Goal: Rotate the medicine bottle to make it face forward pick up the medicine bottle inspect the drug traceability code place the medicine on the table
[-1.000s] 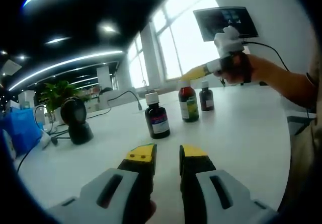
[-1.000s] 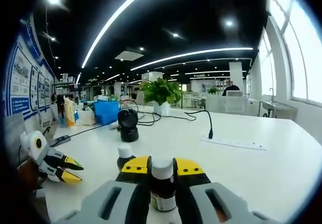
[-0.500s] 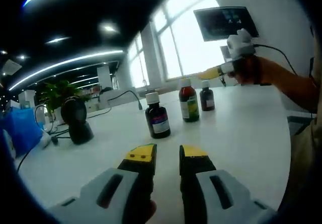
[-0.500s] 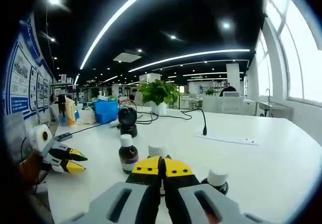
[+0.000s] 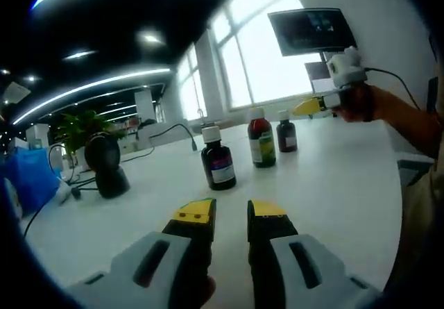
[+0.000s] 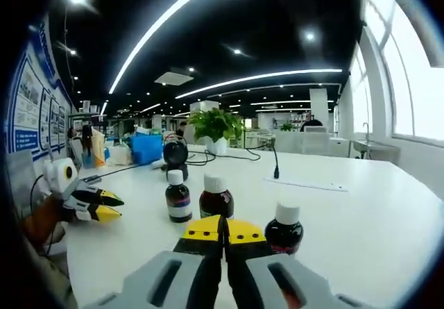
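The right gripper [image 6: 223, 224] is clenched on nothing, its yellow tips pressed together and held above the table [image 6: 361, 212], just short of three upright bottles. Taking the middle bottle [image 6: 216, 196] as the landmark: it stands straight ahead of the right gripper's tips, its white cap up and its long axis vertical; a second bottle [image 6: 177, 196] stands just to its left and slightly beyond, and a third [image 6: 284, 227] just to its right and nearer the camera, all three apart from one another. Which one is the medicine bottle to be turned cannot be told from here, and no label faces this view clearly. The left gripper [image 5: 230, 213] is released, its jaws standing apart with a clear gap, low over the table [image 5: 333, 184] and well apart from the bottles; in its view the nearest bottle [image 5: 218, 158] shows a white label, with the middle bottle [image 5: 261, 141] and the far one [image 5: 286, 132] behind it, and the right gripper [image 5: 306, 105] hangs just past them. The right gripper looks much the nearer of the two, so the rotating and lifting would likely fall to it, once it has been released wide enough to straddle a bottle's body. A scanner [image 6: 175, 156] and a plant [image 6: 216, 126] stand well beyond the middle bottle.
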`<state>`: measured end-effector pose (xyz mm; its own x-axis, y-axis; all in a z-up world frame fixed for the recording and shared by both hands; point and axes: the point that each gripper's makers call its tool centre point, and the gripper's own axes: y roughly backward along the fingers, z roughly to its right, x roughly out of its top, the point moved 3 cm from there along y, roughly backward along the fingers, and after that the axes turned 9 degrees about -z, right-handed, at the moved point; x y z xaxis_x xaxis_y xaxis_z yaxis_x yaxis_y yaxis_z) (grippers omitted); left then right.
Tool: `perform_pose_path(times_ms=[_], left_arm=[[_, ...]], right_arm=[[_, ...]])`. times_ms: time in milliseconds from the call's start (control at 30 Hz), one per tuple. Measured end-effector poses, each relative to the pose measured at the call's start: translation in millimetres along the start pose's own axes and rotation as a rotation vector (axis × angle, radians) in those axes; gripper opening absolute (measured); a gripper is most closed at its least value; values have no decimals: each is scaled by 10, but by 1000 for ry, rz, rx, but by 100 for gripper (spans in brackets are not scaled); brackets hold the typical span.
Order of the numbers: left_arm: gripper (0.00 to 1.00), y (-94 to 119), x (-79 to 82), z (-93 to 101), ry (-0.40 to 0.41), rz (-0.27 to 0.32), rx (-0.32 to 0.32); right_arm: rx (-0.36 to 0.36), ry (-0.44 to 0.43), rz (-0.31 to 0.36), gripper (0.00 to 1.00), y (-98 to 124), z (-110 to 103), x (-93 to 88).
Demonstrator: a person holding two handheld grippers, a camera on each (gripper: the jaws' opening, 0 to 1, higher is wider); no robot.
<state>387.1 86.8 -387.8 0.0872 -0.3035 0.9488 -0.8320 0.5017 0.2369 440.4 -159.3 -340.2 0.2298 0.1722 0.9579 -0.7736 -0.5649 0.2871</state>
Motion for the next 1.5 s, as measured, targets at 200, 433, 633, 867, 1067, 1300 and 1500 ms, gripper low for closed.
perform_pose_path(times_ms=[200, 433, 633, 867, 1067, 1300, 1500], left_arm=[[10, -3, 0, -8, 2, 1, 0], [10, -2, 0, -14, 6, 0, 1], [10, -3, -2, -26, 13, -2, 4], [10, -3, 5, -32, 21, 4, 4], [10, -12, 0, -40, 23, 5, 5], [10, -4, 7, -53, 31, 10, 11], [10, 3, 17, -41, 28, 15, 7]], right_arm=[[-12, -18, -2, 0, 94, 39, -146], [-23, -30, -12, 0, 202, 86, -303], [-33, -28, -22, 0, 293, 106, -436], [-47, -23, -23, 0, 423, 152, -599], [-62, -34, -22, 0, 515, 205, -697], [-79, -29, -6, 0, 576, 249, -708], [-81, 4, 2, 0, 582, 200, -706]])
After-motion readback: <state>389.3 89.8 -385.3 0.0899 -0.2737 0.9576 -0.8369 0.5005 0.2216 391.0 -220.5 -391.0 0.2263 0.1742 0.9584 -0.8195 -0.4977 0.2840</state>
